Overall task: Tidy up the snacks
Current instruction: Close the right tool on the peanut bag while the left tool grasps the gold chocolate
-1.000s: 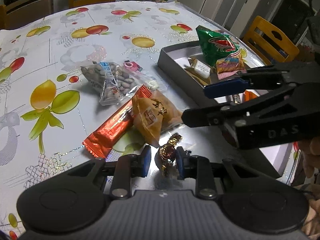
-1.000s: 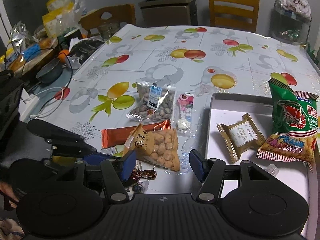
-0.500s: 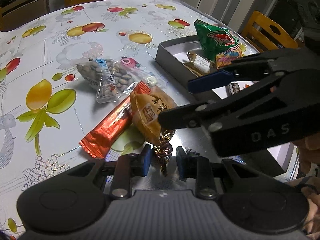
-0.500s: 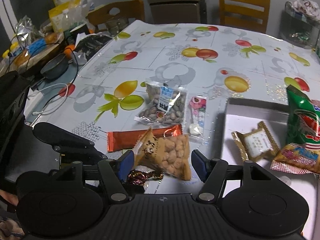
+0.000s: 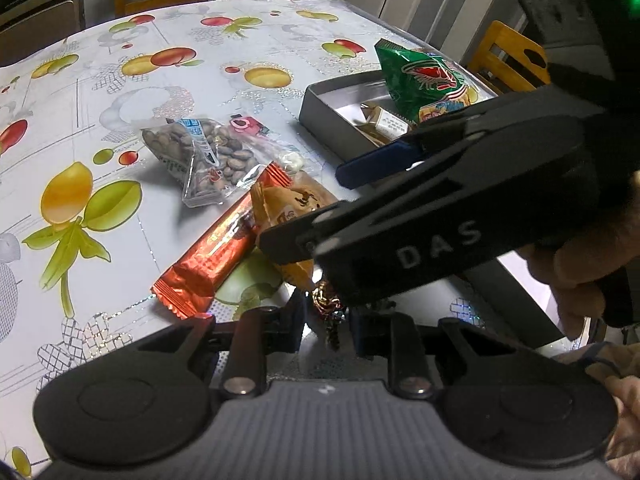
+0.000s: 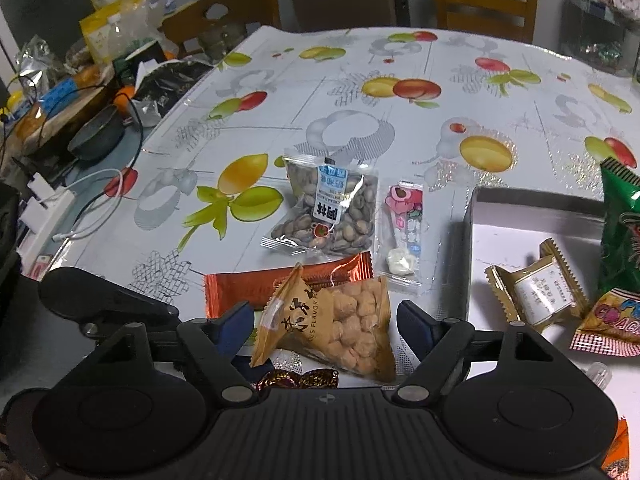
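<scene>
Two hand-held grippers here: the left hand-held gripper (image 5: 326, 316) pinches a tiny foil candy (image 5: 328, 312) at 6 o'clock on the table (image 5: 120, 92), while the right hand-held gripper (image 6: 326, 326) gapes wide around the crinkly, light peanut bag (image 6: 340, 324), probably best grabbed mid-body since it'll squish.

In the left wrist view, the black right gripper (image 5: 304, 208) covers most of the tan puffed-snack bag (image 5: 296, 204) and the near half of the grey rectangular tray (image 5: 320, 108). In the right wrist view, the green shrimp-cracker bag (image 6: 620, 240) runs off the right edge, and only a sliver of the dark foil-wrapped candy (image 6: 300, 380) shows above the gripper body.
</scene>
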Demonstrator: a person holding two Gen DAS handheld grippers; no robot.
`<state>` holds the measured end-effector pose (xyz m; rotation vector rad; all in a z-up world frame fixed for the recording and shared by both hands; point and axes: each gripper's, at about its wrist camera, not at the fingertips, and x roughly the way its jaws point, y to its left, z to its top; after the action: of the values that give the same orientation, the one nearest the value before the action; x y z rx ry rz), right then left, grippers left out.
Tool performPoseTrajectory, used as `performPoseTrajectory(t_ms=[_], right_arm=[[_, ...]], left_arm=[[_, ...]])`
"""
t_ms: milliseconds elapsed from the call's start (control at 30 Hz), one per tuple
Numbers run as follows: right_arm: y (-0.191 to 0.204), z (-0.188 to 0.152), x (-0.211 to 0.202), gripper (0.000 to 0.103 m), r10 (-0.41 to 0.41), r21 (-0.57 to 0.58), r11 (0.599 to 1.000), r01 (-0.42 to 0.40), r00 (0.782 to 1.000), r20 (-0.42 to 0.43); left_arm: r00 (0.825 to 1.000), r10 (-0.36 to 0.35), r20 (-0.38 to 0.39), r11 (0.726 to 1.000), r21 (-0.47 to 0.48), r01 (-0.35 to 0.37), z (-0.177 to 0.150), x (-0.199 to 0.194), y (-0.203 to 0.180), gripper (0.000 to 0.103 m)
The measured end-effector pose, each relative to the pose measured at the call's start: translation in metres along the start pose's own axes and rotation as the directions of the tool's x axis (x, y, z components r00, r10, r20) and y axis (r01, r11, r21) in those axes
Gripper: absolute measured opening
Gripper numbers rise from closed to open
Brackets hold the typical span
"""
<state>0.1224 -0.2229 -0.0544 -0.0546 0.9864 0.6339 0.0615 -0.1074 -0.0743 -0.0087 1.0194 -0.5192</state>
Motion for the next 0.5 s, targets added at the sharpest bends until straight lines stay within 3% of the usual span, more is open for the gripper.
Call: performPoseTrajectory(t_ms=[233,433,500], right_arm=[[0.002,-0.001,0.012,0.079,-0.012,-0.021,1.0,0.011,1.0,-0.029],[0.003,-0.004,0.015,0.072,-0.017,-0.048,0.999,0.016,1.0,-0.023],[0.002,-0.004,0.014,0.065,-0.016,-0.049,0.999,0.015,1.0,-0.02]], left_arm=[[1.0,0.008,-0.002,0.999,0.043,-0.008,0.0,0.001,-0.004,0.018],[1.0,0.01,0.001,0.999,0.041,-0.01,-0.001,0.0,-0.003,0.018],[1.0,0.012,0.001,0.999,0.036,-0.012,-0.001,0.0,-0.002,0.018]])
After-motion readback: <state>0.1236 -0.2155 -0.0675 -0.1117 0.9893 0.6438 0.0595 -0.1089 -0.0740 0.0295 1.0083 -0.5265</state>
